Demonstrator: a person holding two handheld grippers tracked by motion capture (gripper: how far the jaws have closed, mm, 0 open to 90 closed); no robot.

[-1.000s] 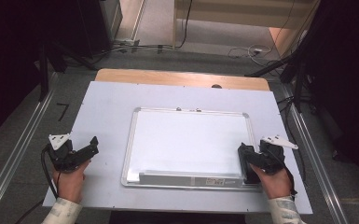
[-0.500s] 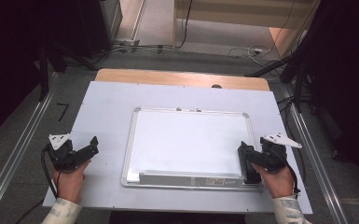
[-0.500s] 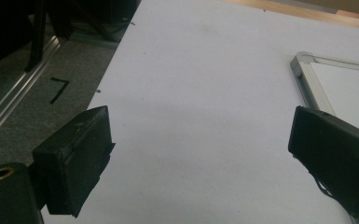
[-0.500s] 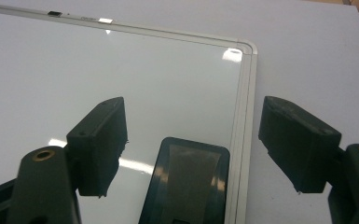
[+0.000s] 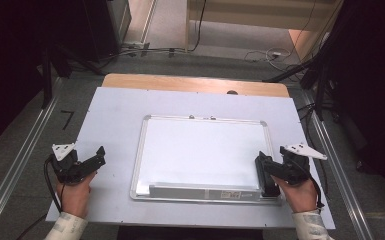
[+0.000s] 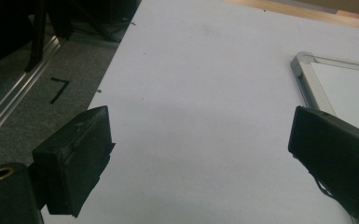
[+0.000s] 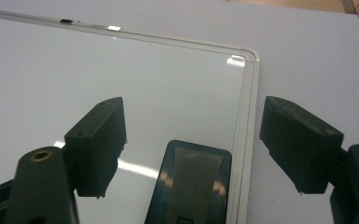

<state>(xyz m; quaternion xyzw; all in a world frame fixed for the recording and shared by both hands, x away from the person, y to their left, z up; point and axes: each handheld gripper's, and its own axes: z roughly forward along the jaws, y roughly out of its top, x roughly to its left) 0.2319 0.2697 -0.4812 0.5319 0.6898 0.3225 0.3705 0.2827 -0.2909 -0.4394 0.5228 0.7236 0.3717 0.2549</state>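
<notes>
High view: whiteboard [image 5: 202, 152] lies flat mid-bench [image 5: 115, 110]; black eraser [image 5: 266, 175] sits at its near right corner.
Right gripper [image 7: 191, 149]: jaws spread, the eraser [image 7: 191, 186] between them, pads clear of it; they have just been opening.
Left gripper [image 6: 200, 154]: jaws spread, nothing between them, hovering over bare bench beside the board's left frame.
Step well done: lift the right gripper straight off the eraser so neither pad drags it.
Change: both hands sit where they were.

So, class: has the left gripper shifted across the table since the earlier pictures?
No. The left gripper sits in the same spot beside the whiteboard, open.
</notes>
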